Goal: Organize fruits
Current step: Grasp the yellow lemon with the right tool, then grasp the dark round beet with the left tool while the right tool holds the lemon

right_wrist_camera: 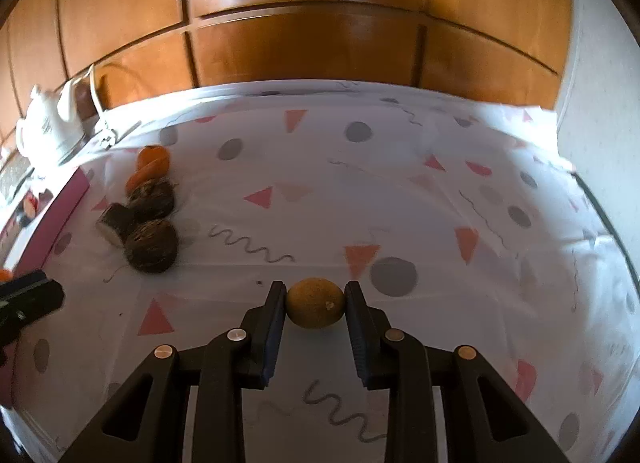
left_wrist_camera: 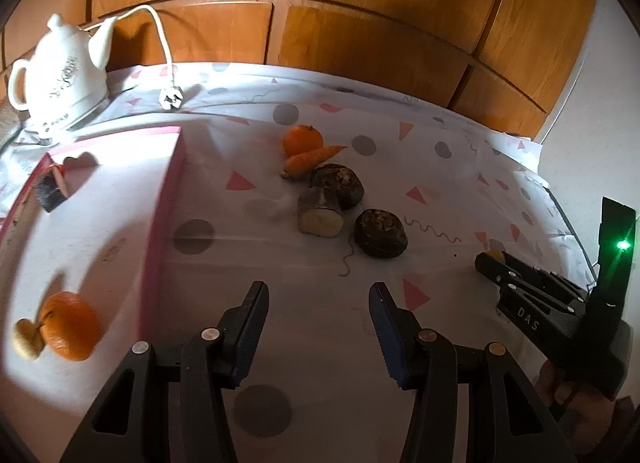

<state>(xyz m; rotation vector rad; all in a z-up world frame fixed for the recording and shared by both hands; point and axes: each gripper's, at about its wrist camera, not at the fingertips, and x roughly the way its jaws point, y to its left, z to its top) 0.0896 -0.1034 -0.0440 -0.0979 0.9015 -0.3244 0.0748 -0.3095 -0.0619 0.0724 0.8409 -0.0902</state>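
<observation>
From the left wrist camera, the left gripper [left_wrist_camera: 318, 295] hangs over the spotted tablecloth [left_wrist_camera: 440, 183] with its two fingers apart and nothing between them. To its left sits a pink box [left_wrist_camera: 176, 167]. Inside the box are an orange [left_wrist_camera: 70, 325], a small tan round thing [left_wrist_camera: 27, 339] touching it, and a dark cut piece [left_wrist_camera: 50, 189] near the far corner. Only this view shows well what lies in the box. On the cloth past the gripper is a little heap: another orange [left_wrist_camera: 303, 139], a carrot [left_wrist_camera: 314, 161] leaning on it, two dark round roots [left_wrist_camera: 338, 185] [left_wrist_camera: 381, 233] and a cut root piece [left_wrist_camera: 321, 217] with a pale end. A white teapot-shaped kettle [left_wrist_camera: 60, 75] and its plug [left_wrist_camera: 171, 97] stand at the far left. At the right edge the right gripper [left_wrist_camera: 494, 259] shows from the side, with just a bit of yellow peeking at its tip.

The right wrist camera shows that yellow thing clearly. It is a small yellow-brown fruit [right_wrist_camera: 315, 303], and it sits on the cloth right between the right gripper's [right_wrist_camera: 315, 305] fingers. Both pads touch its sides, so the gripper is squeezing it. The heap of roots [right_wrist_camera: 152, 247] is off to the left here, small and a bit blurry. The left gripper [right_wrist_camera: 30, 297] pokes in at the left edge.
</observation>
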